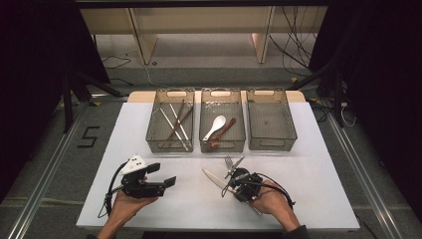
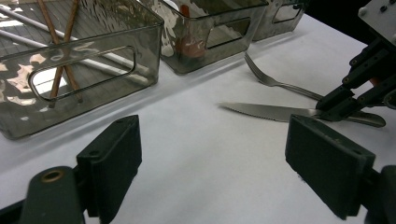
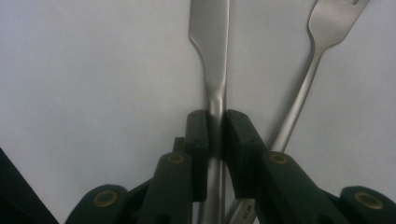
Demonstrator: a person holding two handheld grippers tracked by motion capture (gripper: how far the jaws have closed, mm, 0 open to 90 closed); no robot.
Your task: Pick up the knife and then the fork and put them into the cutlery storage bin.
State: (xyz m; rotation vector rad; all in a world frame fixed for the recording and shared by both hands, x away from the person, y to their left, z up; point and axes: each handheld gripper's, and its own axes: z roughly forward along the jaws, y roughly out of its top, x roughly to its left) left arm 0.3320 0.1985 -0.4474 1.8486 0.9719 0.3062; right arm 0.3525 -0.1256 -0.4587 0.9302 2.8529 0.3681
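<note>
Three clear, smoky plastic bins are sitting side by side along the far edge of the white table point(image 1: 149, 199), each with a slot handle in its end walls. The left bin point(image 1: 155, 137) is holding two brown wooden chopsticks point(image 1: 180, 121) crossing over two pale, silvery ones point(image 1: 175, 122); in the left gripper view the brown pair is showing through the near wall, leaning beside the handle slot. The middle bin point(image 1: 205, 137) is holding a white spoon point(image 1: 215, 126) with its bowl toward the far end, and a reddish-brown spoon point(image 1: 222, 133) lying just beside it at a slant. The right bin point(image 1: 290, 134) is sitting last in the row, its mesh-like floor showing in the high view. In front of the middle bin, out on the bare table, a steel knife point(image 1: 215, 178) and a steel fork point(image 1: 230, 163) are lying close together, the fork's tines pointing toward the bins and the knife's serrated blade pointing left. The right gripper point(image 1: 233, 183) is clamping the knife: in the right gripper view its two pads are pressing on the narrow neck of the knife point(image 3: 211, 70), with the fork point(image 3: 322, 42) passing just beside the right-hand pad. The left gripper point(image 1: 164, 174) is resting well apart from the cutlery on the table's left half, its jaws standing wide and gripping nothing.
</note>
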